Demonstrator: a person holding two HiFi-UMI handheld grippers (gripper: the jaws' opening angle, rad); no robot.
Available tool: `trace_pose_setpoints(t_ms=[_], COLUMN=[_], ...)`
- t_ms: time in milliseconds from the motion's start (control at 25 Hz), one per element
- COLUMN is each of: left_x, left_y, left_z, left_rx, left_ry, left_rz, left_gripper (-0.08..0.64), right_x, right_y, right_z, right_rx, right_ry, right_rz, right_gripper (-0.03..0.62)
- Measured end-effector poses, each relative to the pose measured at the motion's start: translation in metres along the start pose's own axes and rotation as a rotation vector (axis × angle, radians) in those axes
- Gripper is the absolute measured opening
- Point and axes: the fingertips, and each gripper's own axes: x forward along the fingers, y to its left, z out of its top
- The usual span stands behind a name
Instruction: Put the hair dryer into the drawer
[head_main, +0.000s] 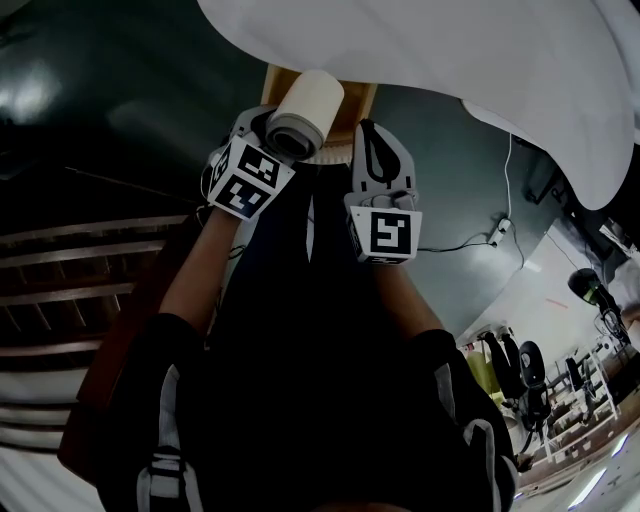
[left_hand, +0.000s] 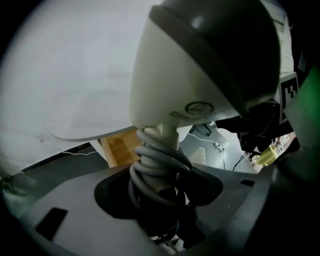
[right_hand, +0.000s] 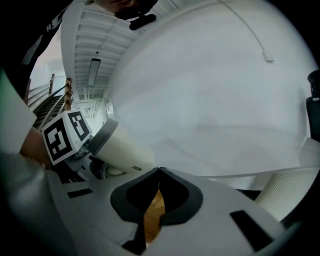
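Observation:
A cream hair dryer (head_main: 305, 115) with a dark grey rear rim is held up in front of the person. Its grey cord (left_hand: 160, 165) is wound around the handle. My left gripper (head_main: 283, 142) is shut on that wrapped handle, and in the left gripper view the dryer's body (left_hand: 200, 65) towers over the jaws. To its right my right gripper (head_main: 366, 135) is shut with its tips touching and nothing between them. The right gripper view shows the dryer (right_hand: 122, 150) at its left. A wooden piece of furniture (head_main: 357, 100) shows just beyond both grippers; I cannot tell whether it is the drawer.
A large white rounded tabletop (head_main: 430, 50) overhangs the grippers and the wood. Dark slatted steps (head_main: 80, 260) lie at the left. On the dark floor at the right are a white power strip with cable (head_main: 497, 235) and racks of equipment (head_main: 560, 380).

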Motion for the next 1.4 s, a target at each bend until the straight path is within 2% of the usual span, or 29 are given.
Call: trace_pose_setpoints(t_ms=[200,560,800,960,1280,1400], left_x=[0.006,0.021,0.024,0.02,0.028,0.032], left_y=[0.004,0.014,0.012,0.019,0.041,0.045], left_z=[-0.01,-0.015,-0.013,-0.01,-0.01,-0.012], left_rx=[0.084,0.265,0.317,0.437,0.568,0.643], left_ry=[0.07,0.162,0.18,0.192,0.2,0.213], left_rz=[-0.008,0.027,0.027,0.089,0.148,0.16], left_gripper=[0.253,0.253,0.252,0.249,0.247,0.245], right_x=[0.003,0.007,0.012,0.013,0.017,0.019], right_y=[-0.004,-0.01,-0.011,-0.006,-0.005,-0.008], right_z=[-0.007,-0.022,-0.029,-0.03,-0.035,-0.038], right_rx=[0.007,-0.001,-0.01,-0.015,-0.004,-0.001], right_ry=[0.021,0.044,0.038,0.038,0.058,0.074], right_rz=[-0.019,-0.029,-0.013,-0.003,-0.014,-0.029], right_gripper=[0.023,0.023,0.023,0.023,0.023,0.023])
